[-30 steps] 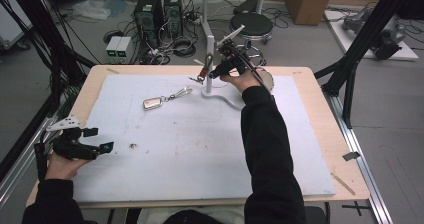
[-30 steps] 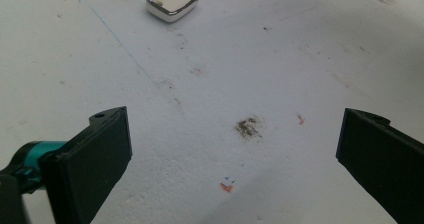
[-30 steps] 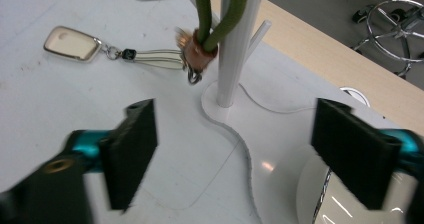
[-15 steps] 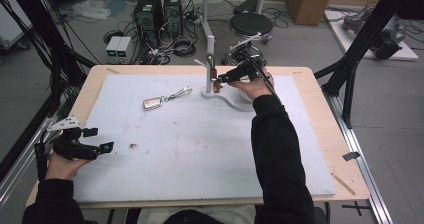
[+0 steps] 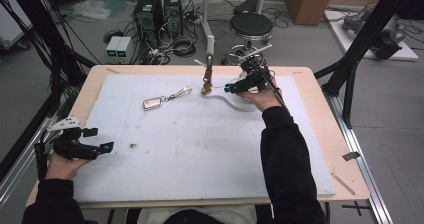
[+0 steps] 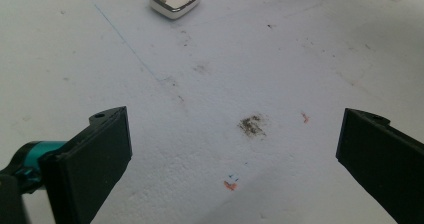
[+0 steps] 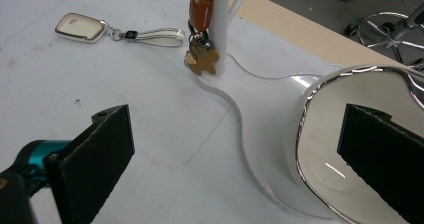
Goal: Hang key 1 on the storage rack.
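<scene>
Brown leather keyring with a clover charm (image 7: 201,44) hangs on the white post (image 7: 220,19) at the bench's twelve o'clock. The right gripper (image 7: 235,154), jaws having just opened wide and empty, hovers beside the glossy chrome-rimmed bowl (image 7: 320,149). The left gripper (image 6: 232,159) rests at eight o'clock, jaws spread.

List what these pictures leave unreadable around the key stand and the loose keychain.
- Keychain: top edge of the left gripper view cuts off its ring and strap.
- Stand post: its top runs off the right gripper view.
- White bowl: partly behind the right jaw.
- Hanging key ring: too small in the high view.
</scene>
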The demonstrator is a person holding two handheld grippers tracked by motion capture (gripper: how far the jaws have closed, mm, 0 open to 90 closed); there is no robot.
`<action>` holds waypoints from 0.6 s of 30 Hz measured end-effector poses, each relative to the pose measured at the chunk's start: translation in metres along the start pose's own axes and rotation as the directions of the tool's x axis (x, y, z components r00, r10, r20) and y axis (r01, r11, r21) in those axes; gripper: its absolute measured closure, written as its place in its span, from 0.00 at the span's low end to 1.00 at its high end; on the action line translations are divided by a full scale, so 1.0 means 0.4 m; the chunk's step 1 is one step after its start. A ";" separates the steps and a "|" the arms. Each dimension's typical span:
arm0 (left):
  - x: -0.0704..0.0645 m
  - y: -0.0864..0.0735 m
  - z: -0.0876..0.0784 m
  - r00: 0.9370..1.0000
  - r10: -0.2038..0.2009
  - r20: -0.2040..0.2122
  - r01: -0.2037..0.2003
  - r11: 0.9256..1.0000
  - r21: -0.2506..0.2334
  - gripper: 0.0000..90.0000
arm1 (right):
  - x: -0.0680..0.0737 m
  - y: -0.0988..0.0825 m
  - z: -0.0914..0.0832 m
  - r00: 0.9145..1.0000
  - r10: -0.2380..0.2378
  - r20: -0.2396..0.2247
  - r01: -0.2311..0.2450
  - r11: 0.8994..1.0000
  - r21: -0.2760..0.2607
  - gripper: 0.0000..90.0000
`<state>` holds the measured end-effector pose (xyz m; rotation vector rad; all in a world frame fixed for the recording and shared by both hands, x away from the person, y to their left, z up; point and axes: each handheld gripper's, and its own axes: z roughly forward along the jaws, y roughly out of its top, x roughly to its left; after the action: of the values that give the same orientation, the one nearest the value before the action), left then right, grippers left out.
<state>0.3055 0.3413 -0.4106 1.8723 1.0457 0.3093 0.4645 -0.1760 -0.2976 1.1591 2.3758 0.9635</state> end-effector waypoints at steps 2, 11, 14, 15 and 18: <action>0.000 0.000 0.000 1.000 0.000 -0.001 0.000 1.000 0.001 0.02 | -0.002 -0.013 -0.008 1.000 0.006 -0.004 -0.006 1.000 -0.005 0.01; 0.000 0.000 0.000 1.000 0.002 -0.002 -0.002 1.000 0.003 0.02 | 0.001 -0.071 -0.035 1.000 -0.018 -0.010 0.018 1.000 -0.015 0.01; -0.001 0.000 0.001 1.000 0.003 -0.001 -0.003 1.000 0.006 0.02 | 0.003 -0.081 -0.042 1.000 -0.025 -0.014 0.025 0.999 -0.021 0.01; -0.001 0.000 0.001 1.000 0.003 -0.002 -0.003 1.000 0.006 0.02 | 0.006 -0.092 -0.048 0.999 -0.034 -0.017 0.033 0.999 -0.017 0.01; 0.000 0.000 0.001 1.000 0.002 -0.002 -0.002 1.000 0.004 0.02 | 0.010 -0.102 -0.053 0.999 -0.046 -0.014 0.046 0.999 -0.017 0.01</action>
<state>0.3056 0.3410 -0.4108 1.8774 1.0466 0.3100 0.4272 -0.1999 -0.3107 1.0904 2.3905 0.9781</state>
